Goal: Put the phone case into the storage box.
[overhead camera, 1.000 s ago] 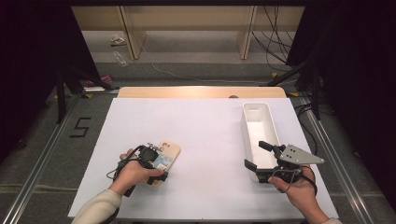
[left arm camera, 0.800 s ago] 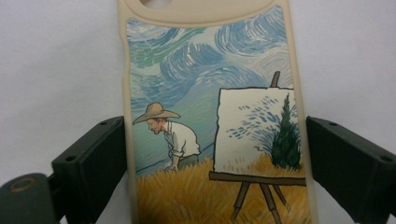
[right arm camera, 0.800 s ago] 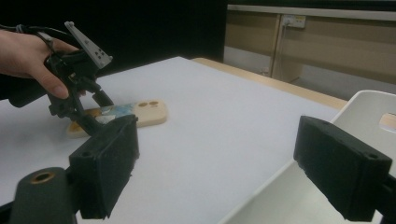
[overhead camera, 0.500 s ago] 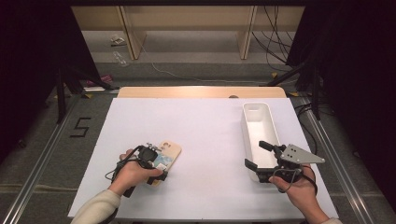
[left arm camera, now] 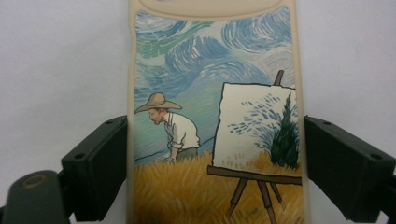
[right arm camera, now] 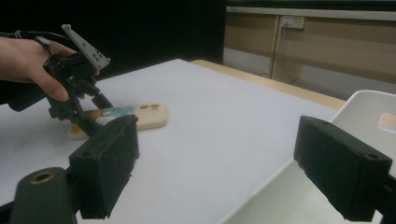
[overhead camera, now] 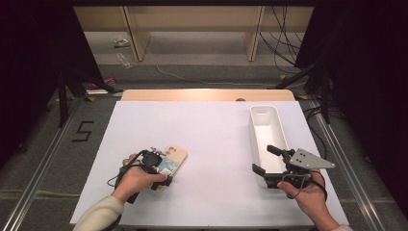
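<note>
Left gripper view: left tongs (left arm camera: 215, 163) pinch the phone case (left arm camera: 196, 60) by its slim edges; it may slip when lifted. Right tongs (right arm camera: 215, 158) gape empty.

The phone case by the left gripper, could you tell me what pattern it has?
The phone case shows a painted scene on cream, clearest in the left gripper view.

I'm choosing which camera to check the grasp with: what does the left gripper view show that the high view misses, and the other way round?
Left gripper view: the painting on the beige rubbery phone case, a figure in a straw hat beside an easel in a wheat field, with the left gripper jaws against its two long edges. High view: the long white plastic tray, with the right gripper open at its near end. Both: the case lying on the white table.
</note>
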`<action>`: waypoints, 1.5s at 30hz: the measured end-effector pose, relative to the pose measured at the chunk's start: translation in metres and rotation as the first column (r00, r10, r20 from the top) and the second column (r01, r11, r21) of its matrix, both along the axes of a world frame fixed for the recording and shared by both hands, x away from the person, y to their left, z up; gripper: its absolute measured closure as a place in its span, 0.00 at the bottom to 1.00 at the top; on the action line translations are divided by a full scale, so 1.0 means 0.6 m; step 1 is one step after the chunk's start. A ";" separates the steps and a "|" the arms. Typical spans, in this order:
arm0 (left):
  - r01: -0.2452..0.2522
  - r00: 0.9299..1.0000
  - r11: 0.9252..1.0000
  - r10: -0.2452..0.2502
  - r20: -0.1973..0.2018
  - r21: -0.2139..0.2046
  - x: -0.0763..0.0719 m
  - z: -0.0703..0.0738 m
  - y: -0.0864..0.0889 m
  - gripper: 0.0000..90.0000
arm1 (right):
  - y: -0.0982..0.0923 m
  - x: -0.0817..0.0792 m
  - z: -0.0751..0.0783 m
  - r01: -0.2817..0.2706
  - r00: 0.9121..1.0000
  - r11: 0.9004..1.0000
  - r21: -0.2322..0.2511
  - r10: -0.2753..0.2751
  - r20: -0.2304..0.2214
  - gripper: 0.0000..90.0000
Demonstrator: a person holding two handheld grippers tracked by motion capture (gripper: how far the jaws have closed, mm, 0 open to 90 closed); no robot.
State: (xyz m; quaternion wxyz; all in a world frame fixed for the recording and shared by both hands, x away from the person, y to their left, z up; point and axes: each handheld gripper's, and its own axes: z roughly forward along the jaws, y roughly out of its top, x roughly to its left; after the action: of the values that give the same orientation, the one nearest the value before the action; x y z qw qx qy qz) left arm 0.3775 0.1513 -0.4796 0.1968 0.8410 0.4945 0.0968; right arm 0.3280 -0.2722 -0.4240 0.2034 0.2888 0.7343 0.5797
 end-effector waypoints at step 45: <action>0.044 0.978 0.996 -0.026 0.207 -0.084 -0.022 0.045 -0.005 0.13 | 0.001 0.000 0.000 0.003 1.000 1.000 0.010 -0.003 0.001 0.17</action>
State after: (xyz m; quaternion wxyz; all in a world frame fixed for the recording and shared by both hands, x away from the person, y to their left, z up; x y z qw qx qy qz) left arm 0.3642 0.1483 -0.4524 0.2855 0.8255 0.4606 0.1579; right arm 0.3281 -0.2718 -0.4237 0.2032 0.2906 0.7307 0.5834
